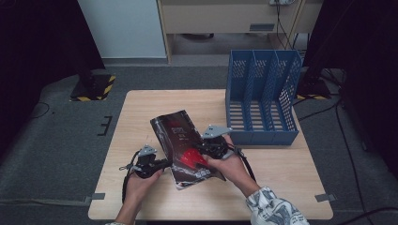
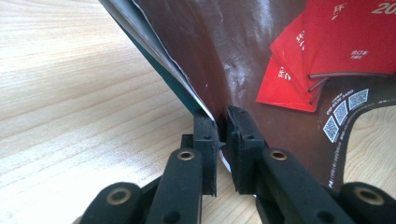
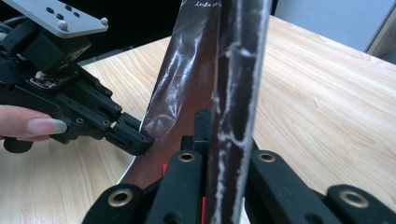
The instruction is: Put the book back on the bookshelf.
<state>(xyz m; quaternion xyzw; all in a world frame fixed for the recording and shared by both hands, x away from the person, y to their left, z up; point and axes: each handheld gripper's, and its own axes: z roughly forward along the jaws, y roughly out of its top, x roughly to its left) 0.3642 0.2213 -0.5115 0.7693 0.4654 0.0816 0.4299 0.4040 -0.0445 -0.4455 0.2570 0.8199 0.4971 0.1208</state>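
Note:
A glossy dark brown magazine (image 1: 180, 140) with red books printed on its cover is held tilted above the wooden table (image 1: 141, 108), between both hands. My left gripper (image 1: 165, 162) grips its lower left edge. In the left gripper view the two pads of the left gripper (image 2: 222, 126) pinch the cover and pages of the magazine (image 2: 233, 56). My right gripper (image 1: 202, 149) is shut on the right edge; in the right gripper view the magazine (image 3: 187, 84) stands edge-on between the jaws of the right gripper (image 3: 224, 126). That view also has the left gripper (image 3: 135, 140) biting the far edge.
A blue three-slot perforated file rack (image 1: 263, 93) stands at the table's back right corner, its slots holding nothing. Bare wood lies to the left and in front of the hands. Dark stands and cables sit on the grey floor around the table.

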